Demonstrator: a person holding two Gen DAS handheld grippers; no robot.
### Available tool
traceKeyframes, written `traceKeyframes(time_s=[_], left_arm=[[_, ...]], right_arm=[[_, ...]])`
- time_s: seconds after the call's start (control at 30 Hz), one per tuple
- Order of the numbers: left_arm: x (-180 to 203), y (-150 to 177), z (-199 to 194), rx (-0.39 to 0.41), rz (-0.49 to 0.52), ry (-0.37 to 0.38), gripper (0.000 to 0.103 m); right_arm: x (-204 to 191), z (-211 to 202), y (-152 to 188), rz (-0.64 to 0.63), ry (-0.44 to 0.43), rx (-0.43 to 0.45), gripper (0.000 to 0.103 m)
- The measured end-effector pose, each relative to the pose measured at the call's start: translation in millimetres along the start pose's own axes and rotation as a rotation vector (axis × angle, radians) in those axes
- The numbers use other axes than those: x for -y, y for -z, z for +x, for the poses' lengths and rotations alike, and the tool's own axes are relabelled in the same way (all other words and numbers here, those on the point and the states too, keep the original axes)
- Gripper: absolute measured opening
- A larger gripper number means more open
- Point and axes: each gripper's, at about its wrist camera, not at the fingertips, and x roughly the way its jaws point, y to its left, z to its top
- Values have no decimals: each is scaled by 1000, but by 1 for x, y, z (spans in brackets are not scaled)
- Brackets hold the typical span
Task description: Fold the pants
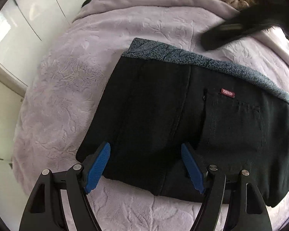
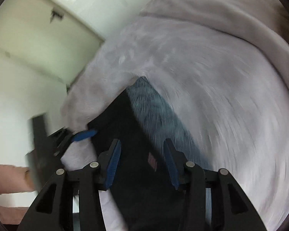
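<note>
Left wrist, folded pants [image 1: 163, 115], left gripper [image 1: 145, 165] open

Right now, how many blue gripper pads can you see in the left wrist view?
2. One pad sits lower left over the black pants' near edge; the other pad sits lower right above the pants. The right gripper is only a dark blur, its pads unseen.

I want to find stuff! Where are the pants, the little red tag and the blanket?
pants [image 1: 154, 115]: left wrist view, black folded middle.
red tag [image 1: 227, 93]: left wrist view, its lettering.
blanket [image 1: 67, 88]: left wrist view, bare embossed part.
</note>
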Motion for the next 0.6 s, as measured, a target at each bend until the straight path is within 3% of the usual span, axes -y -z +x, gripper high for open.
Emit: traceKeyframes(time_s=[0.07, 0.27, 0.37, 0.4, 0.6], left_arm=[[0, 4, 0, 18, -12, 10, 77], [-5, 11, -2, 46, -33, 26, 77], [-5, 14, -3, 49, -38, 30, 77], [-6, 14, -3, 48, -43, 32, 77], [-22, 15, -10, 51, -83, 26, 78]], right_arm=[[3, 25, -19, -34, 30, -31, 50], [4, 65, -55, -60, -32, -99, 48], [1, 77, -63, -66, -54, -142, 23], [-2, 76, -64, -63, -69, -137, 5], [-35, 51, -72, -141, -117, -94, 5]])
